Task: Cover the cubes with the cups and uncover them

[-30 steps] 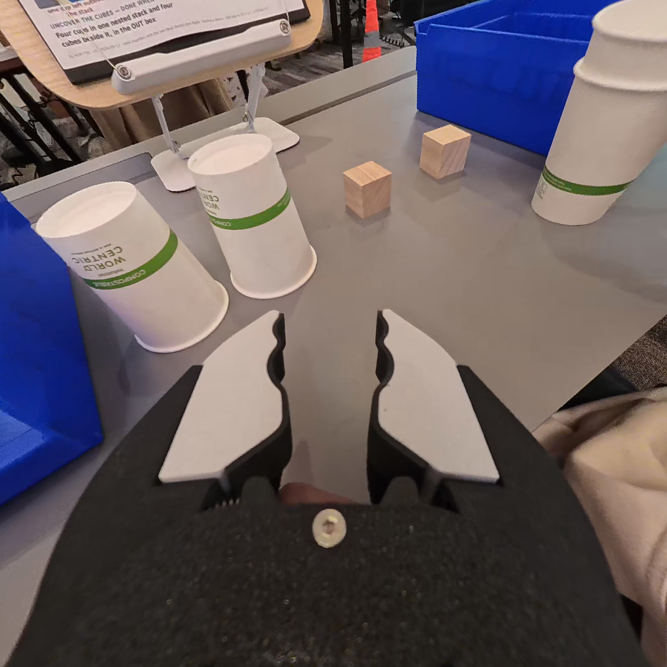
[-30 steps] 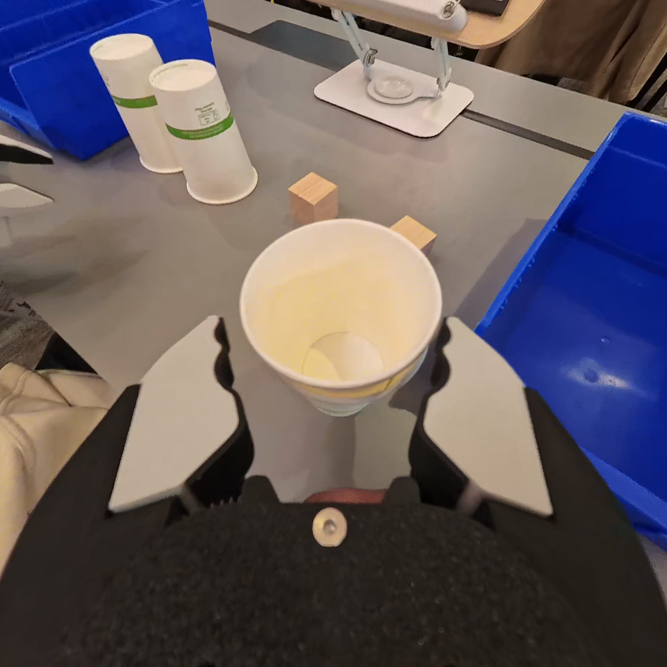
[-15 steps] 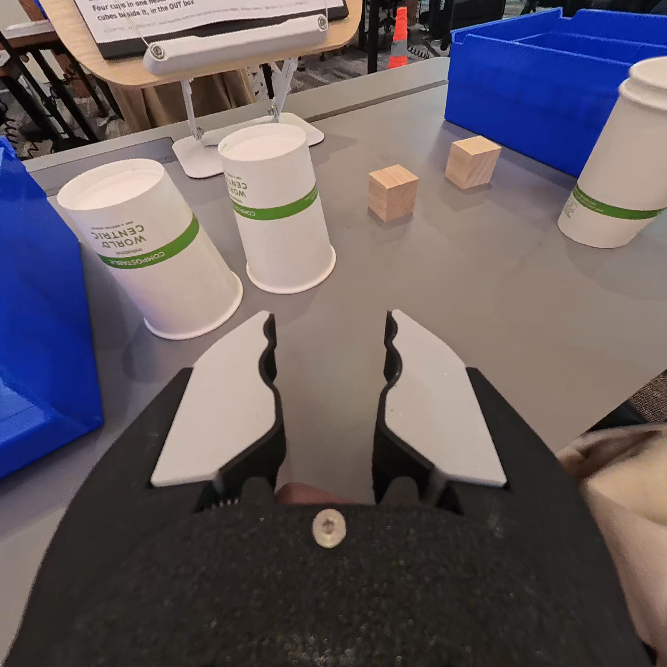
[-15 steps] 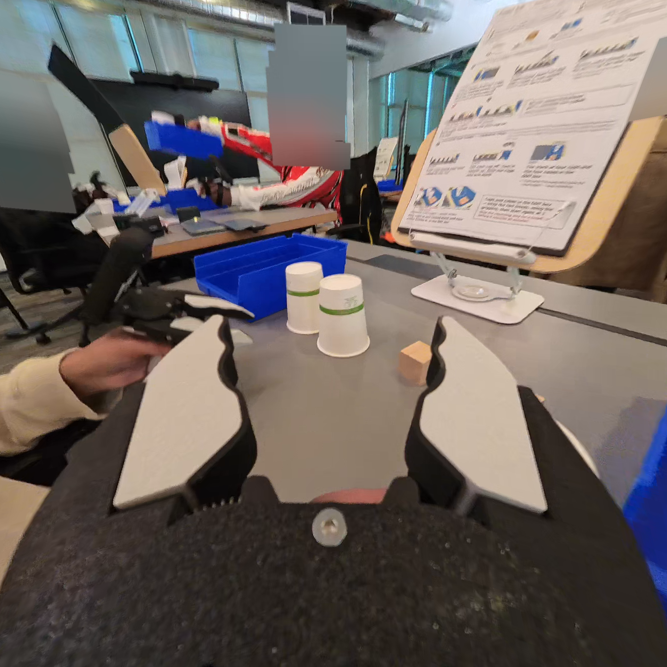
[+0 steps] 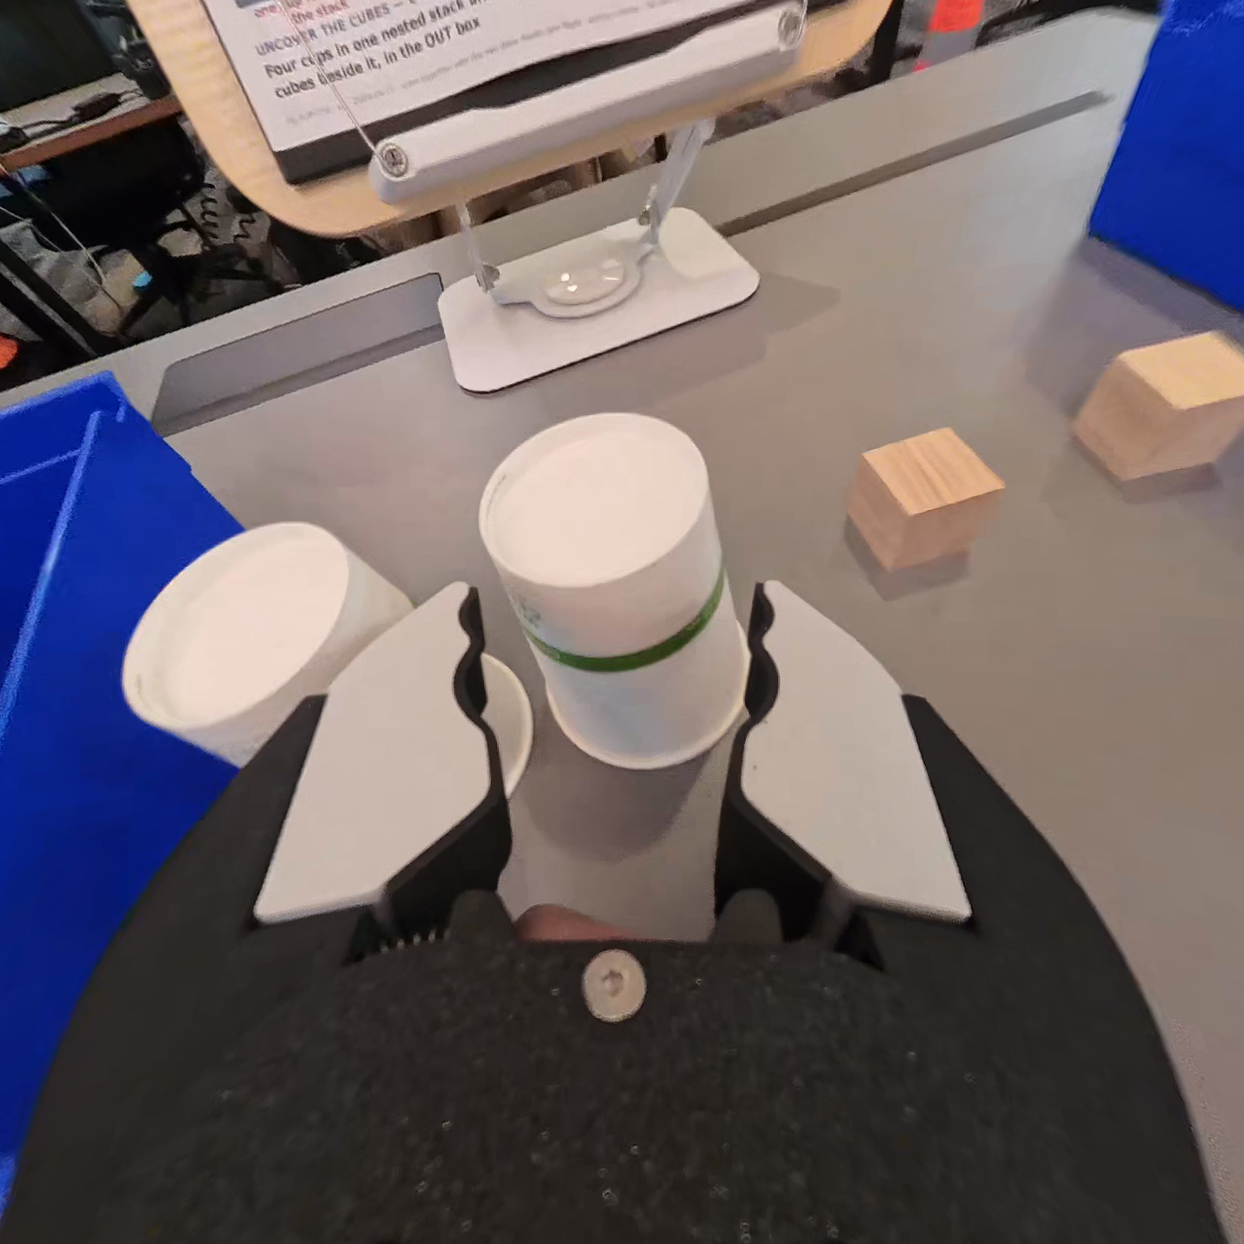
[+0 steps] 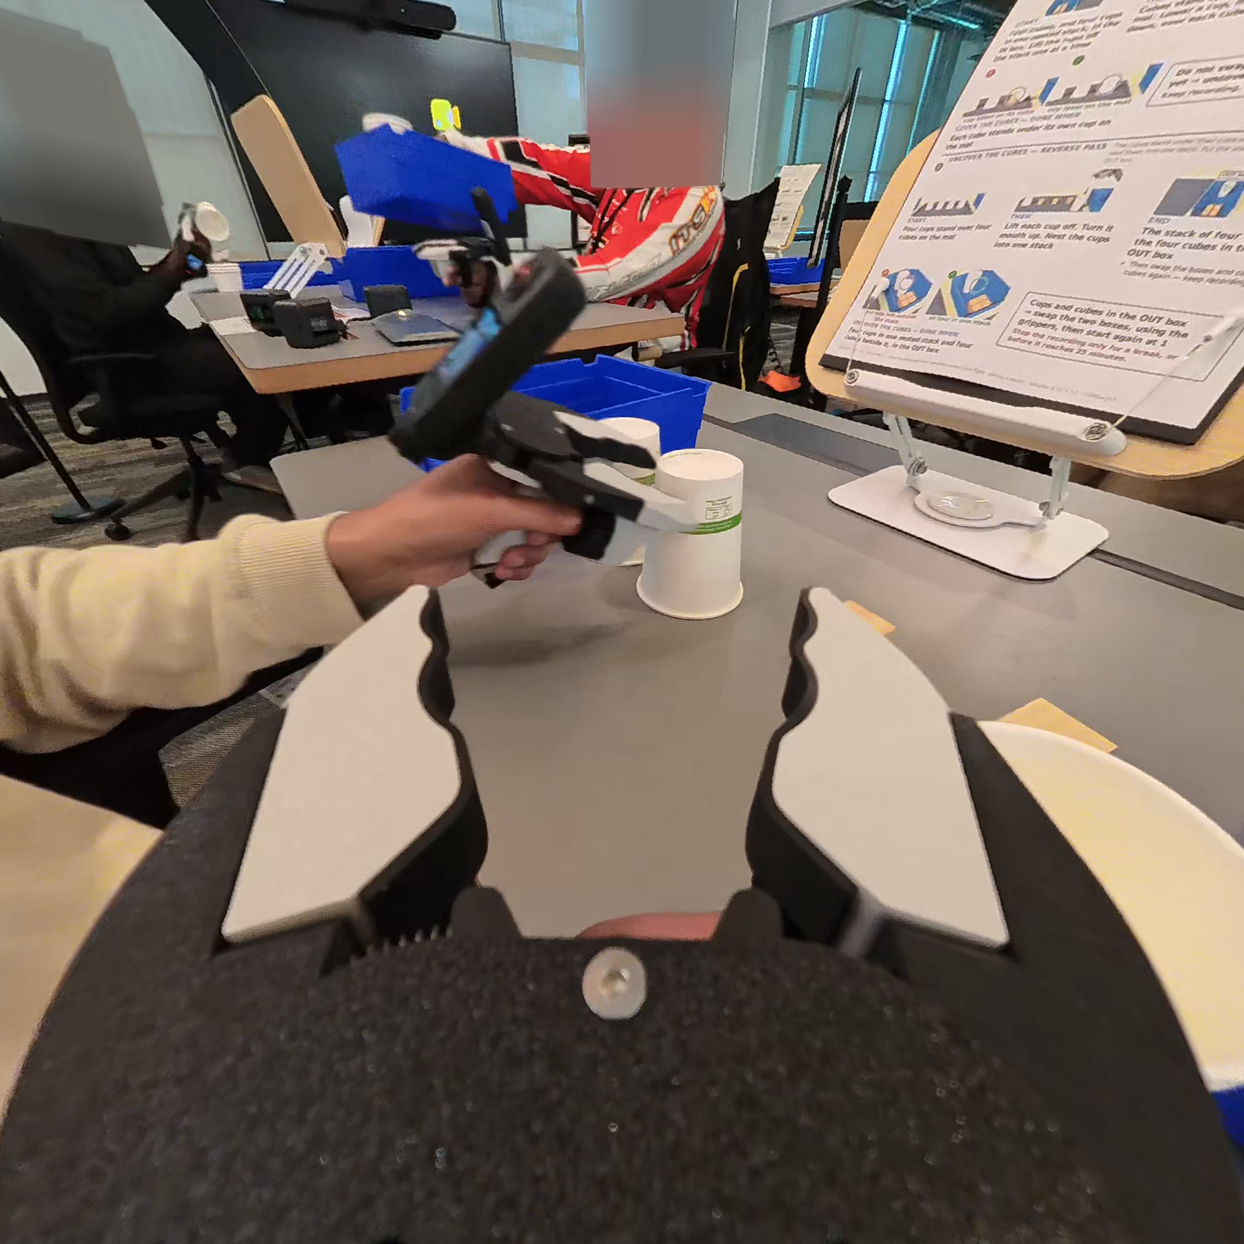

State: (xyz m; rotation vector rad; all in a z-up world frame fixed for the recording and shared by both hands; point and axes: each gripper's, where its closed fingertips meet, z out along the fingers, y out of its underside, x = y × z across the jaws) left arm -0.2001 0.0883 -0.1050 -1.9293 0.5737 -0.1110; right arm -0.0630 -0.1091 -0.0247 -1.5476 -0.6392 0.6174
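Note:
My left gripper [image 5: 612,606] is open, its jaws either side of an upside-down white cup with a green band [image 5: 606,592] that stands on the grey table [image 5: 942,740]. A second upside-down cup [image 5: 235,639] stands just left, partly behind my left finger. Two wooden cubes [image 5: 922,498] [image 5: 1171,404] lie uncovered to the right. My right gripper [image 6: 616,606] is open and empty above the table. The right wrist view shows the left gripper [image 6: 673,488] around the cup [image 6: 693,559]. An upright cup's rim [image 6: 1111,841] shows at lower right, behind my right finger.
A blue bin [image 5: 67,606] stands at the left edge and another [image 5: 1185,168] at the far right. A document stand [image 5: 599,296] is at the back of the table. People sit at other tables [image 6: 404,350] behind.
My left gripper has moved forward and opened wider, so the nearer upside-down cup now stands between its jaws. My right gripper has tilted up off the upright cup and stays open.

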